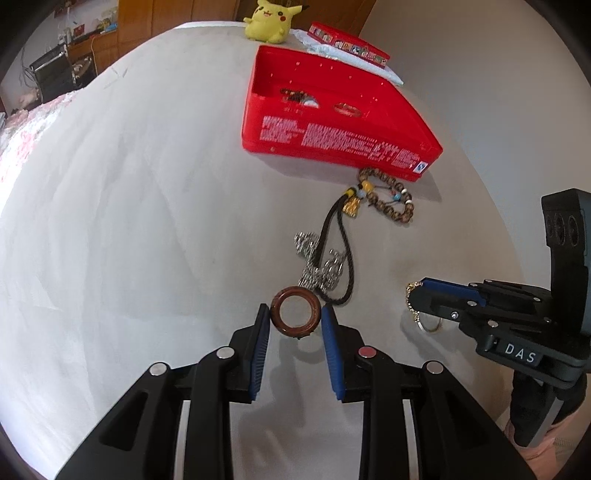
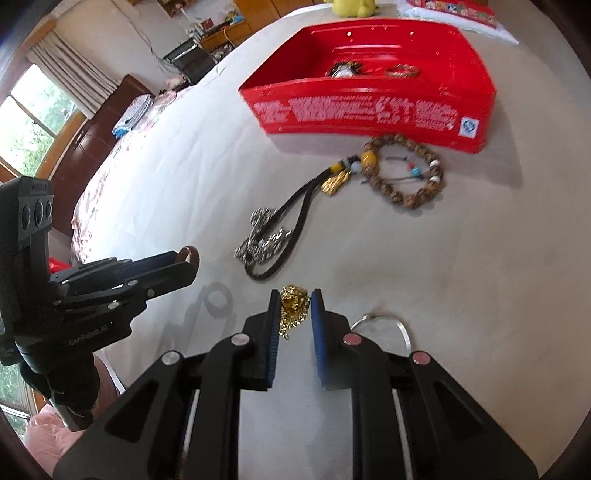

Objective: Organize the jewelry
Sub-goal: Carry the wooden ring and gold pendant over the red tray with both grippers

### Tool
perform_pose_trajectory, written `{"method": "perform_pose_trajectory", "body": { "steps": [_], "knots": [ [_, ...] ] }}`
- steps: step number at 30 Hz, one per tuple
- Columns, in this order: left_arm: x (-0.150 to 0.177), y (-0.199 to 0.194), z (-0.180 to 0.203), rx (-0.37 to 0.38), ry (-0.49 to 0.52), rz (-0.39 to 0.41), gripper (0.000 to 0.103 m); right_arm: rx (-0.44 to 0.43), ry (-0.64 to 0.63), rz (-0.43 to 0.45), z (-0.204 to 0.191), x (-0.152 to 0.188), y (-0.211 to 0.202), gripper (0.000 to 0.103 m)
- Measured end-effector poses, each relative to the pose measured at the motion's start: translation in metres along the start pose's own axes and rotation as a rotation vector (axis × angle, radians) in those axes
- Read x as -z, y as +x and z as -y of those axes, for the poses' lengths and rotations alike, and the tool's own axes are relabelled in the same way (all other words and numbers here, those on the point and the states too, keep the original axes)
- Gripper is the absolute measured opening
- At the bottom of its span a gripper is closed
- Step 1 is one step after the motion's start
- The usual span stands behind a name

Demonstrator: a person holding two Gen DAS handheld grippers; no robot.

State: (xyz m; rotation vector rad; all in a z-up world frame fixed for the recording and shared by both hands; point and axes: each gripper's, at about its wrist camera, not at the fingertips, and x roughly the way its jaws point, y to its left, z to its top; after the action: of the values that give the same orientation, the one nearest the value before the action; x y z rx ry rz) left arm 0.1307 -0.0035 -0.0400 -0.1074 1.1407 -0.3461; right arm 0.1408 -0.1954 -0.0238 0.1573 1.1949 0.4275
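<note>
My left gripper (image 1: pixel 294 312) is shut on a brown bangle (image 1: pixel 295 312), held above the pale cloth; from the right wrist view it (image 2: pixel 190 258) shows at the left with the bangle (image 2: pixel 186 253) edge-on. My right gripper (image 2: pixel 294 295) is shut on a bunched gold chain (image 2: pixel 293 306), lifted off the cloth; in the left wrist view it (image 1: pixel 413 295) pinches the chain (image 1: pixel 413 300). A silver ring (image 2: pixel 384 319) lies under the right gripper. A red box (image 1: pixel 332 107) at the back holds a watch (image 2: pixel 343 71) and a gold bangle (image 2: pixel 402 71).
On the cloth before the box lie a wooden bead bracelet (image 2: pixel 406 171), a dark braided cord with a gold pendant (image 2: pixel 295 210) and a silver chain (image 2: pixel 262 240). Behind the box sit a yellow plush toy (image 1: pixel 269 20) and a flat red box (image 1: pixel 347 42).
</note>
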Motion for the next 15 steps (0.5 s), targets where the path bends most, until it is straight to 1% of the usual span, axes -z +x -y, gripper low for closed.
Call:
{"method": "perform_pose_trajectory", "body": {
  "steps": [4, 9, 12, 15],
  "knots": [
    [-0.010, -0.006, 0.005, 0.000, 0.008, 0.022, 0.028, -0.004, 0.009, 0.031, 0.005, -0.009, -0.012, 0.015],
    [-0.030, -0.014, 0.013, 0.003, 0.023, 0.052, 0.028, -0.008, 0.020, 0.081, 0.011, -0.030, -0.026, 0.015],
    [-0.047, -0.019, 0.018, 0.003, 0.029, 0.069, 0.028, -0.017, 0.031, 0.111, 0.016, -0.049, -0.035, 0.015],
    [-0.072, -0.027, 0.023, 0.007, 0.030, 0.105, 0.028, -0.017, 0.045, 0.147, 0.023, -0.070, -0.042, 0.015]
  ]
}}
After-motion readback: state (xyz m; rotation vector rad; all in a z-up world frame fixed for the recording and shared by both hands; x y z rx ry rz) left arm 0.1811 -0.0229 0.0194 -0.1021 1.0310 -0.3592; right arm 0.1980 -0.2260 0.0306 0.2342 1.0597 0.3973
